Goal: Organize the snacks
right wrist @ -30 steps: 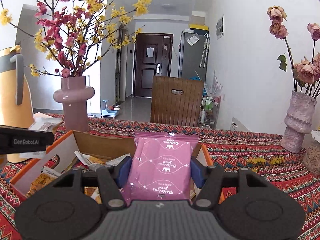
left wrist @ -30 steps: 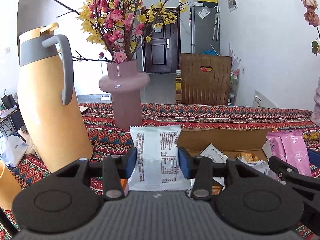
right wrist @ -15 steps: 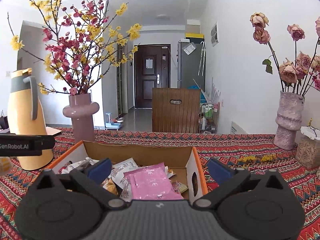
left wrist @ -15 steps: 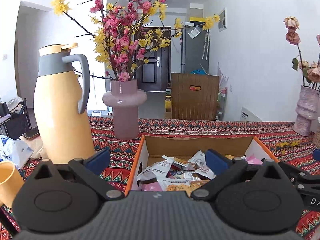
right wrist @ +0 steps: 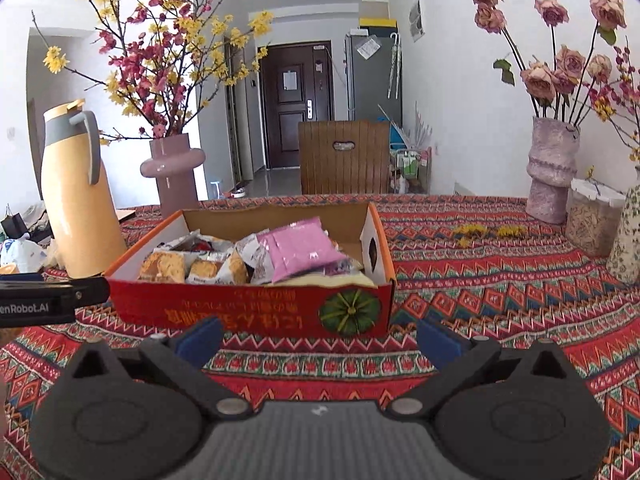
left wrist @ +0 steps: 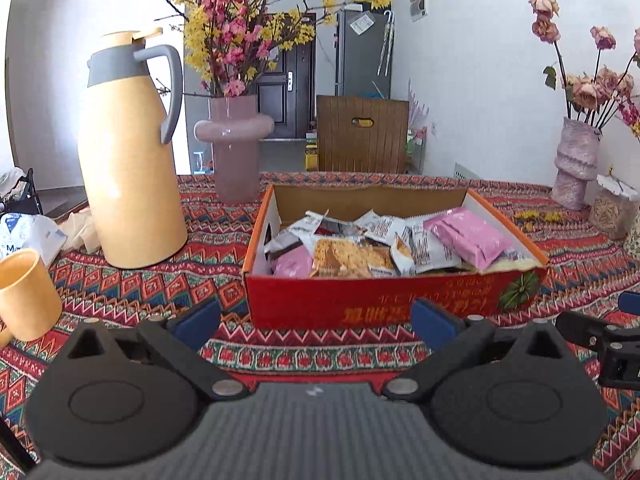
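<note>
A red and orange cardboard box stands on the patterned tablecloth, filled with several snack packets. A pink packet lies on top at the right side, and a white printed packet rests beside it. My left gripper is open, nothing between its blue pads, a little in front of the box's near wall. My right gripper is open and empty too, also in front of that wall. In the left wrist view the right gripper's finger shows at the right edge.
A tall yellow thermos jug and a pink vase of blossom branches stand left of the box, a yellow cup nearer left. At right are a rough pink vase of dried roses and a lidded jar.
Both grippers opened and let go of their packets, the white one and the pink one, which now lie in the box. Both have drawn back from over the box to in front of it.
</note>
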`<state>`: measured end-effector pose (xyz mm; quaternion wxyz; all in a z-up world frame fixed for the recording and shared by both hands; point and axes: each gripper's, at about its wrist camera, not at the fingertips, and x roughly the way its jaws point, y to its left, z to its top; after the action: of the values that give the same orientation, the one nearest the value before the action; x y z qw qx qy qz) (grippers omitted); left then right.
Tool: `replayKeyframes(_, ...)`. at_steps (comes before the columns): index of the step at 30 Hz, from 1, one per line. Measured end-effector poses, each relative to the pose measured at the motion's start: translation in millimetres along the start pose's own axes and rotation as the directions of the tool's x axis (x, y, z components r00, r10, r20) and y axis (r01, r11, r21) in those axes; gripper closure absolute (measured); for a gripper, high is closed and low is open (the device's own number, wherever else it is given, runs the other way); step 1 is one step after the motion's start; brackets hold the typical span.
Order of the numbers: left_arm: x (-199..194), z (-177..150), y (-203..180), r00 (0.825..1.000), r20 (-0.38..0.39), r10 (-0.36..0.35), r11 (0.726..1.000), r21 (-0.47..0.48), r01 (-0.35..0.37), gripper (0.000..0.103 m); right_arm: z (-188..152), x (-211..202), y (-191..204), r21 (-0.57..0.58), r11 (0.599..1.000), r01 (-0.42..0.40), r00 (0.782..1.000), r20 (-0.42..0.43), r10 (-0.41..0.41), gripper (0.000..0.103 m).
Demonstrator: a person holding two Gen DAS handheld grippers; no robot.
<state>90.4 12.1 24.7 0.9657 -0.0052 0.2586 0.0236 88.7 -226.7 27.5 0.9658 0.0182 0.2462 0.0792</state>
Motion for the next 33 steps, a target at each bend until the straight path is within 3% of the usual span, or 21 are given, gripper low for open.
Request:
replayKeyframes(10, 1, -34, 2, 0.994, -0.106, -0.012, 1.000, -0.011, 0.011, 0.000, -21, 2, -5, 0.024, 1.000, 0.002, 0.996, -0.094, 0.000, 0.000)
replayKeyframes(33, -3, -39, 1, 0.992, -0.125, -0.005, 1.000, -0.019, 0.002, 0.000, -26, 5, -1, 0.024, 1.000, -0.012, 0.992, -0.129, 0.015, 0.000)
